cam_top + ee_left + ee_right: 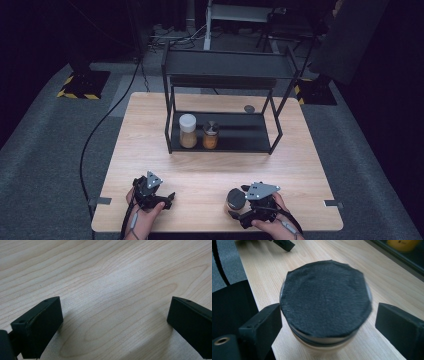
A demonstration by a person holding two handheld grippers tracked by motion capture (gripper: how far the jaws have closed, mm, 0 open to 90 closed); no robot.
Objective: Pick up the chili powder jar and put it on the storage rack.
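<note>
Right gripper (239, 204) sits low over the near-right part of the wooden counter (300, 150), its fingers (262, 325) spread around a black-lidded jar (325, 302). One finger lies against the jar's side; the other stands just clear, a sliver of counter showing between. The jar stands upright, close to the counter's near edge, well apart from the rack.

Left gripper (167, 197) rests at the near-left, fingers (37, 327) spread wide over bare wood, nothing between them.

A black two-tier wire rack (222, 75) stands at the far middle of the counter. On its lower shelf sit a white-capped spice jar (188, 131) and a dark-capped spice jar (210, 135), side by side at the left end; the shelf's right half is open. A broad stretch of bare counter lies between rack and grippers.
</note>
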